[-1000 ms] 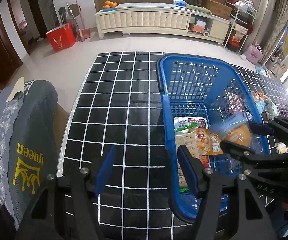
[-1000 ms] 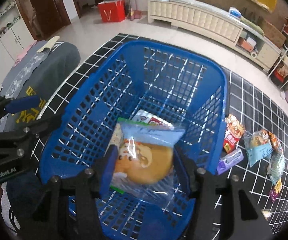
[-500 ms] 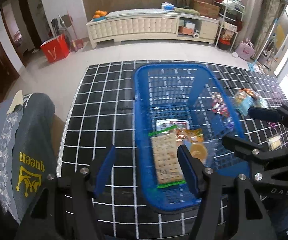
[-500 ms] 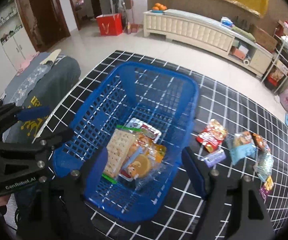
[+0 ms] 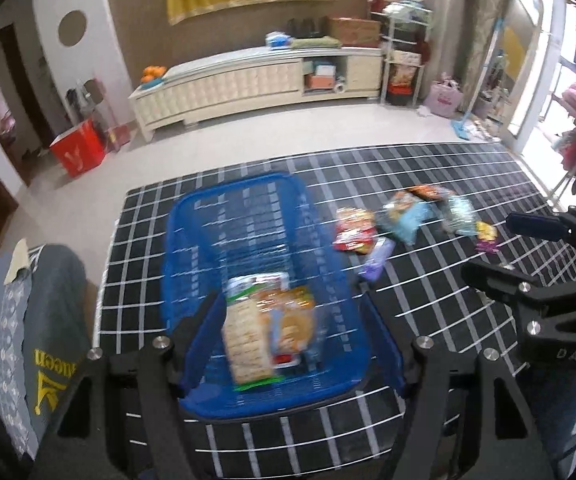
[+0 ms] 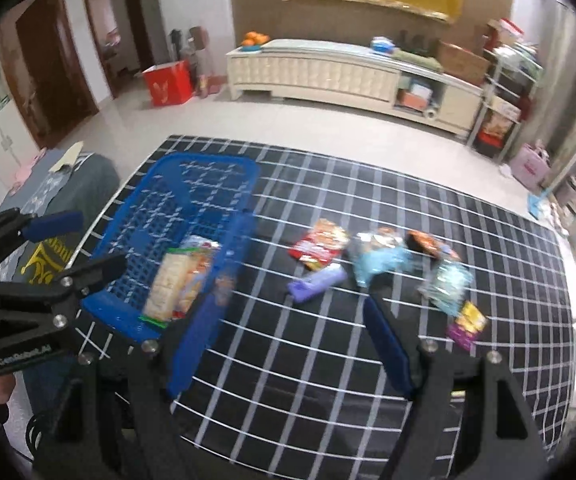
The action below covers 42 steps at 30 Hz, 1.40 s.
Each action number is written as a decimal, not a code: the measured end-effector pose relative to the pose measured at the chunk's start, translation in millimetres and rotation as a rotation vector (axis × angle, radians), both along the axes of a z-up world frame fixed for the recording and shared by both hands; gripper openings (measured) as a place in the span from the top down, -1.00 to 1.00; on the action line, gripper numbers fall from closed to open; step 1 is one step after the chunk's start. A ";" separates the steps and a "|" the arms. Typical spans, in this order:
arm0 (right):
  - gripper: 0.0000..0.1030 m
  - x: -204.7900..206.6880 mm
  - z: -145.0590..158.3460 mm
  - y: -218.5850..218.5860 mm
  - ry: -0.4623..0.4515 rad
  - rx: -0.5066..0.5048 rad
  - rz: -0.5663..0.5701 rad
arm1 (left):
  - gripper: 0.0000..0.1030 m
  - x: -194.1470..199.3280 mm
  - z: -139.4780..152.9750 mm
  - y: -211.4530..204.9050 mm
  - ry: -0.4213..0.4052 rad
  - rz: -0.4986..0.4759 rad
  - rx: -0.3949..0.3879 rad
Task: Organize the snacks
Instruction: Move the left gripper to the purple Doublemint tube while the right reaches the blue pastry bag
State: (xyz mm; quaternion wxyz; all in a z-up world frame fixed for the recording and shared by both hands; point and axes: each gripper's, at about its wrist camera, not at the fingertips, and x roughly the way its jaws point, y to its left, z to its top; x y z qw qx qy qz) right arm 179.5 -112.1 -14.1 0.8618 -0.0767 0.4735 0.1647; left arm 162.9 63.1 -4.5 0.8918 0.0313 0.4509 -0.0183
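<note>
A blue plastic basket (image 5: 191,240) (image 6: 135,216) stands on the black grid mat and holds a cracker pack (image 5: 243,340), a bun bag (image 5: 294,324) and other packets. Loose snacks lie right of it: a red bag (image 6: 320,244), a purple bar (image 6: 316,286), a light blue bag (image 6: 380,262), an orange-black bag (image 6: 428,244), a teal bag (image 6: 448,286) and a small yellow-purple pack (image 6: 466,324). My left gripper (image 5: 302,342) is open and empty above the basket's near end. My right gripper (image 6: 292,340) is open and empty above the mat, right of the basket.
A grey garment with yellow print (image 5: 47,344) lies left of the mat. A white low cabinet (image 5: 247,80) runs along the far wall, with a red bag (image 5: 79,156) on the floor beside it. Shelves and bags (image 5: 408,64) crowd the far right.
My right gripper opened and let the bun bag fall into the basket, then pulled back and swung right toward the loose snacks. Both grippers rose away from the basket.
</note>
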 end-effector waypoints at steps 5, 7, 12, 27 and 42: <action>-0.55 -3.9 4.9 -45.1 -0.001 0.002 -0.065 | -0.38 7.5 3.6 -47.4 -0.012 -0.084 0.037; -0.55 -6.5 5.2 -61.0 -0.002 0.006 -0.090 | -0.38 11.4 4.0 -62.3 -0.009 -0.100 0.033; -0.55 -5.8 -2.8 -96.1 0.012 0.017 -0.125 | -0.48 23.8 -7.4 -99.7 0.025 -0.153 0.021; -0.55 33.4 -83.1 -137.3 0.131 0.042 -0.100 | -0.48 62.8 -96.7 -148.3 0.186 -0.156 0.090; -0.55 83.5 -141.5 -138.6 0.124 0.041 -0.146 | -0.48 120.5 -151.5 -131.6 0.193 0.016 0.163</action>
